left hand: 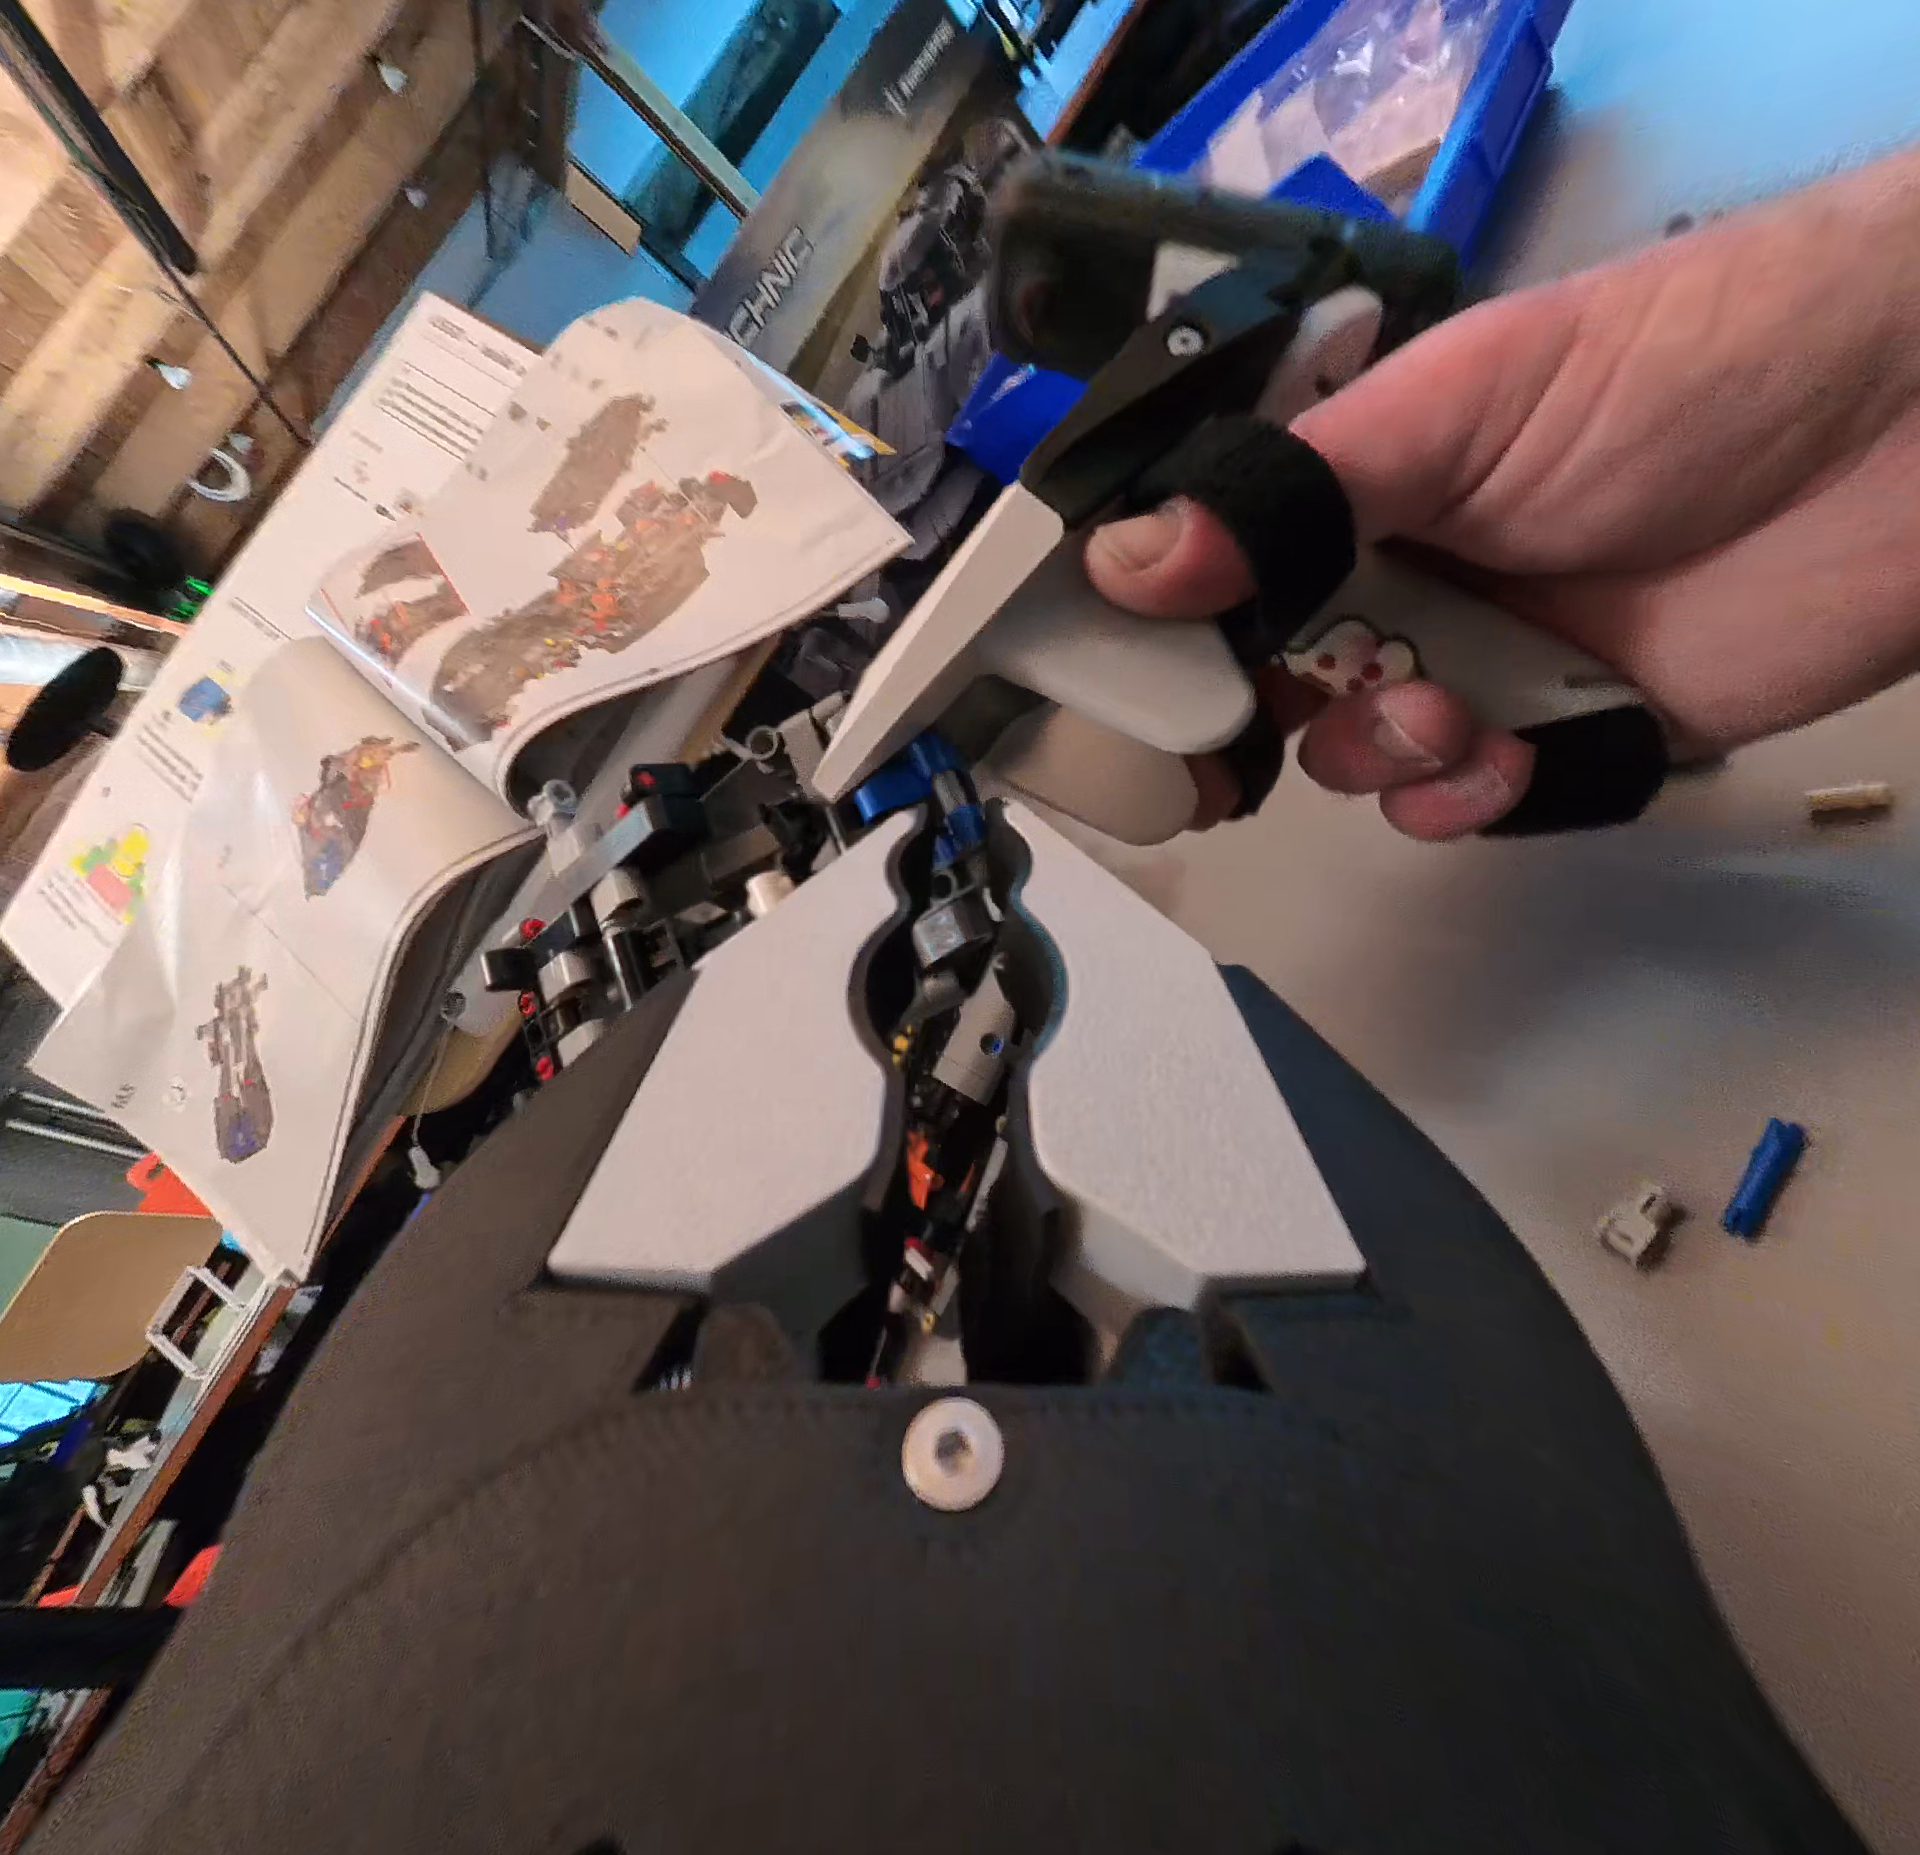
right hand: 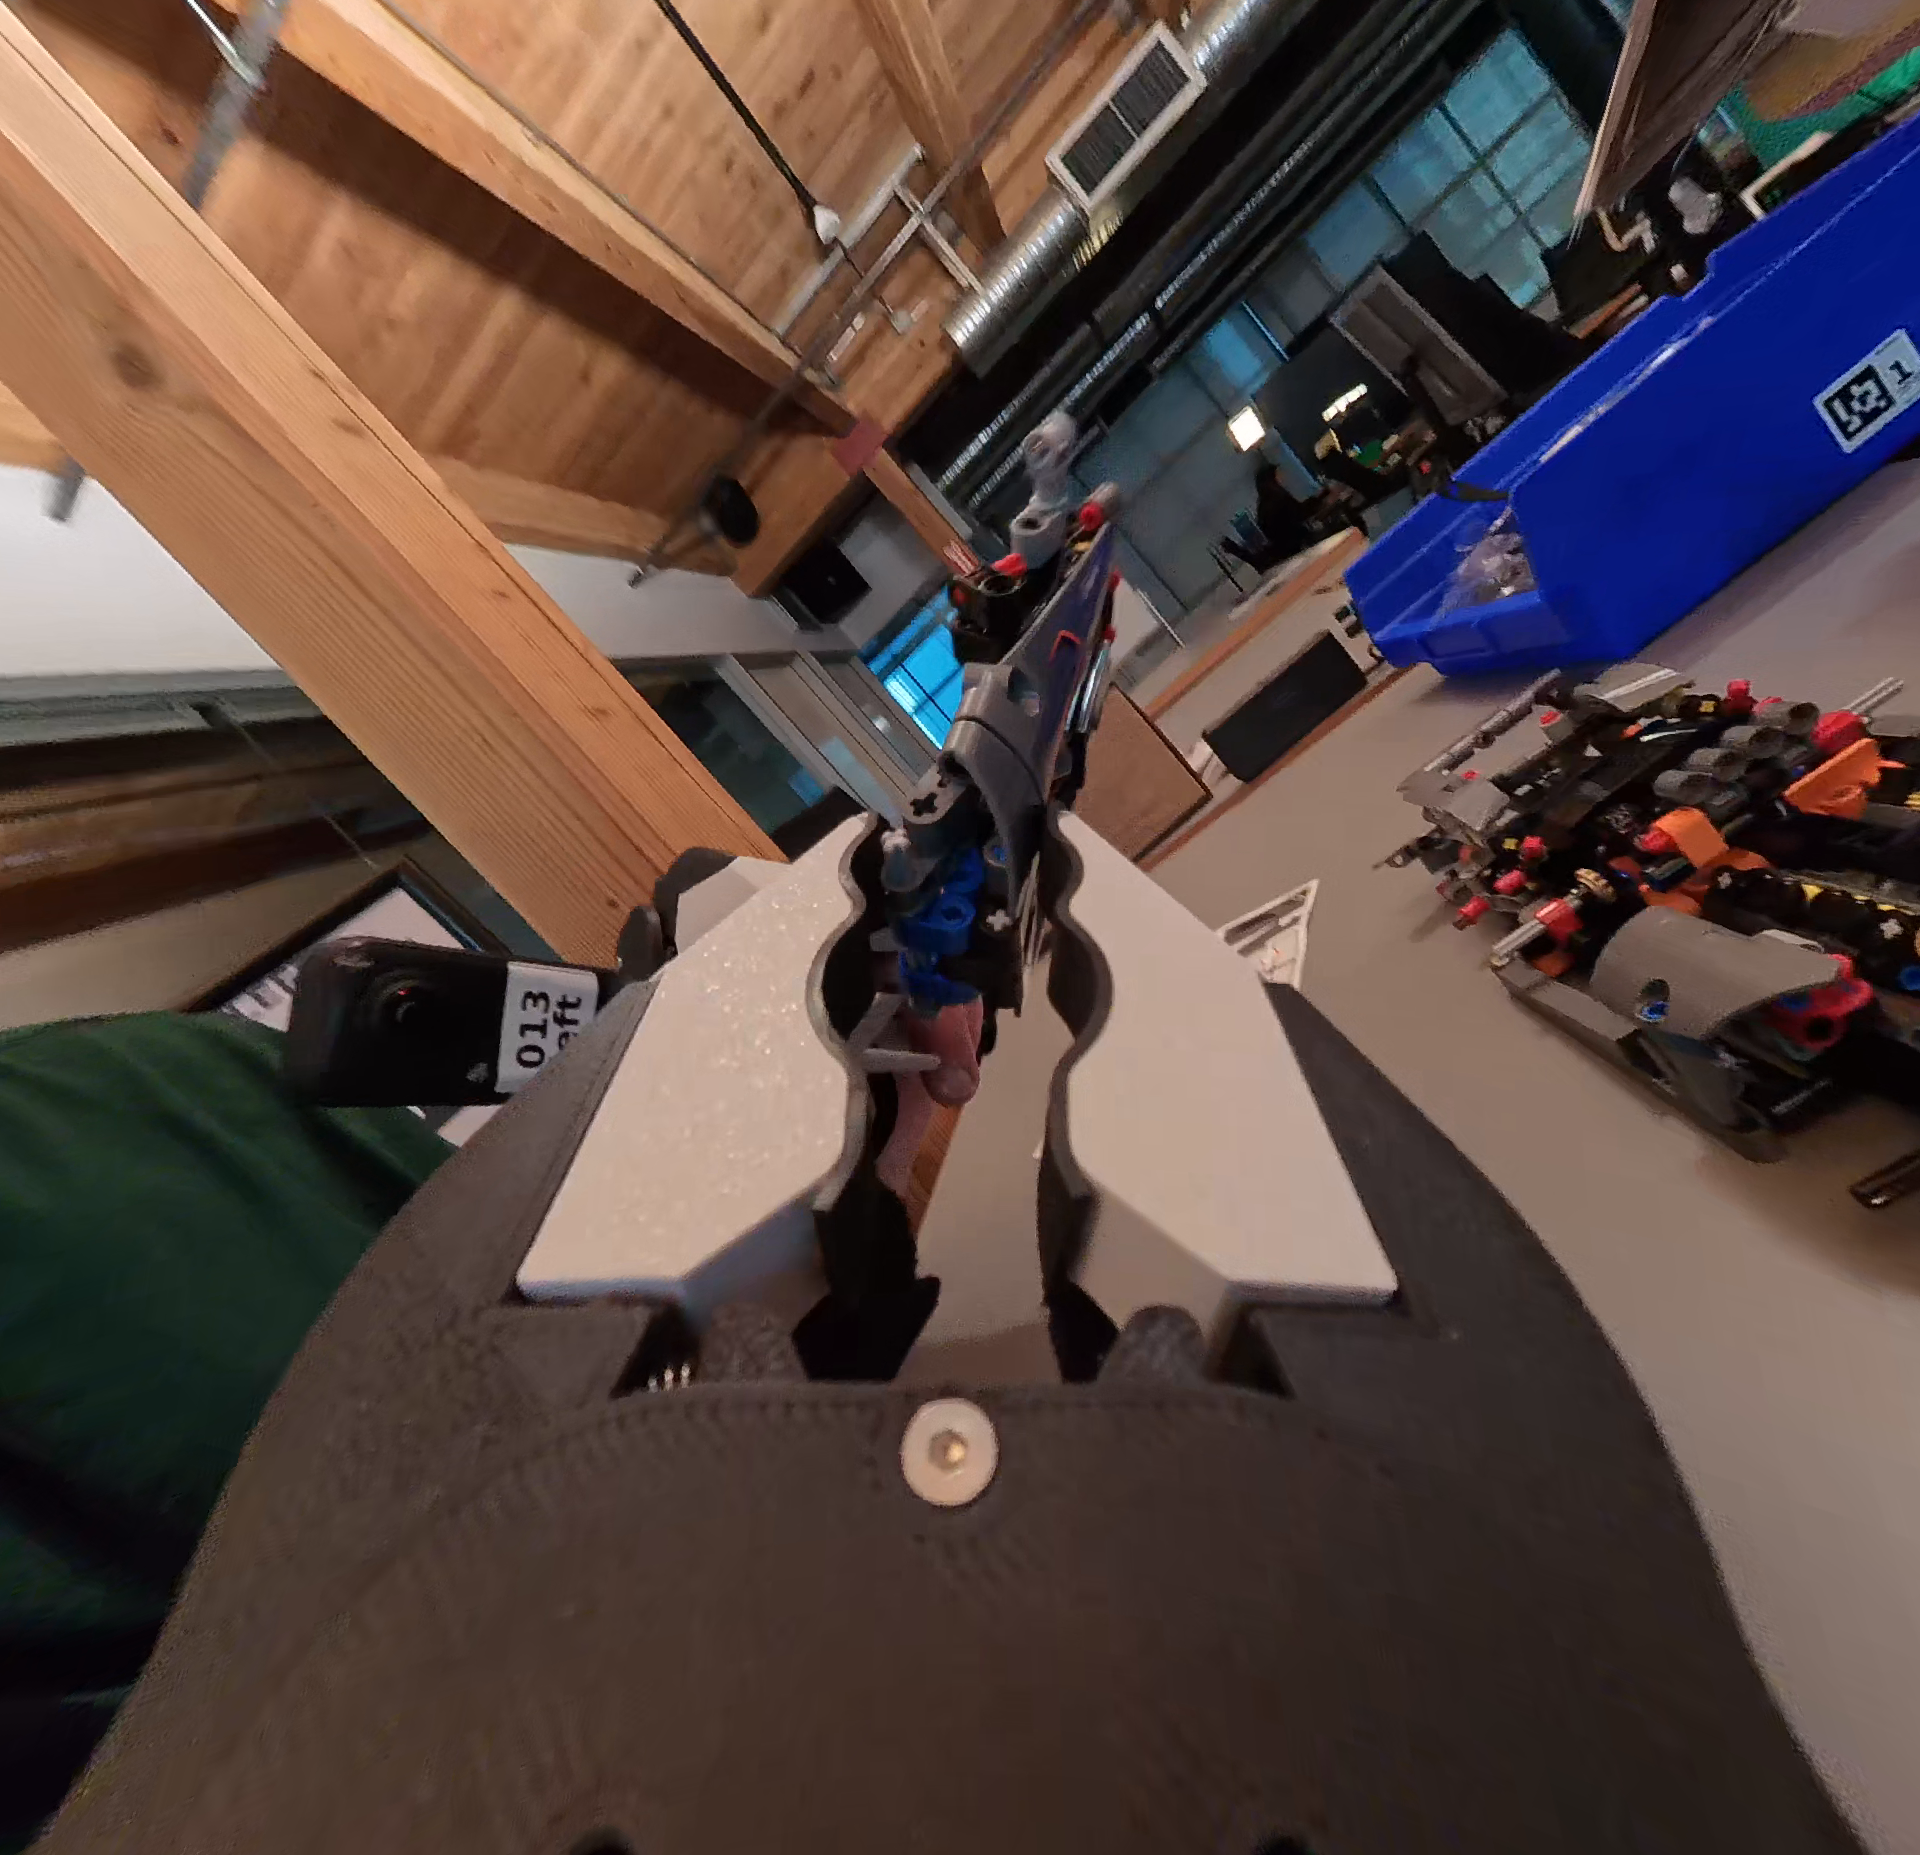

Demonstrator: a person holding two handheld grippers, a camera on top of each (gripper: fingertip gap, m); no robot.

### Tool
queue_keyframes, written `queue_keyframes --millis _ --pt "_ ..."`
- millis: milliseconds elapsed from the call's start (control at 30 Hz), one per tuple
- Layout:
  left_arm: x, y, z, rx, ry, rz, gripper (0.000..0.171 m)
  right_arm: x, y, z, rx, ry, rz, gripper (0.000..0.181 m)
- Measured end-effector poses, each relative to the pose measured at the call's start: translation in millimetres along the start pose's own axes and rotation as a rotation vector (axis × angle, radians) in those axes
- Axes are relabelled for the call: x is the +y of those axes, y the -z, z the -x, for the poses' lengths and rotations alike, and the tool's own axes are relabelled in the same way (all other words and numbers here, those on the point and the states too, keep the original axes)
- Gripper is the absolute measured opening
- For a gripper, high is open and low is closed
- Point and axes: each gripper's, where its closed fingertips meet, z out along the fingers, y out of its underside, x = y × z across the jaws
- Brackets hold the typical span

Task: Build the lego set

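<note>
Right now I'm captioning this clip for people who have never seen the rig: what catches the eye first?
Both grippers meet on one lego sub-assembly held up off the table: the left gripper and right gripper both close around it. Behind, an open instruction booklet leans at the left, and a bigger, part-built lego model lies on the grey table before a blue bin.

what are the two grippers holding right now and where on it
Both clamp one lego sub-assembly: the right gripper grips its blue-pinned lower end, the left gripper its grey and blue stem.
</note>
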Motion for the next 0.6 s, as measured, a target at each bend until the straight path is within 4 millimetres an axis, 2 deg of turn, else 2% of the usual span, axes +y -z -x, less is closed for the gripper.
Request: queue_keyframes --millis 133,267,300,433,500,600 --pt "-9.1 12.8 13.3 -0.037 0.125 -0.074 0.022 -9.9 5.9 3.7 -0.054 -0.032 -0.058 0.024" --pt "4.3 30.7 33.3 -0.087 0.362 -0.125 0.021 -10.1 5.6 5.5 -0.063 -0.028 -0.061 0.023" --pt "5.5 34.6 32.5 -0.079 0.381 -0.139 0.025 -8.8 4.7 5.4 -0.064 -0.032 -0.056 0.023" --pt "15.9 35.6 24.7 -0.069 0.392 -0.095 0.023 -1.6 1.9 -0.4 -0.037 -0.043 -0.022 0.022" --pt "23.5 30.9 13.6 0.005 0.456 -0.070 0.026 3.1 1.4 -6.2 -0.009 -0.048 0.004 0.022" --pt "32.0 28.5 9.0 0.103 0.600 -0.064 0.026 5.2 1.6 -10.2 0.001 -0.057 0.014 0.022"
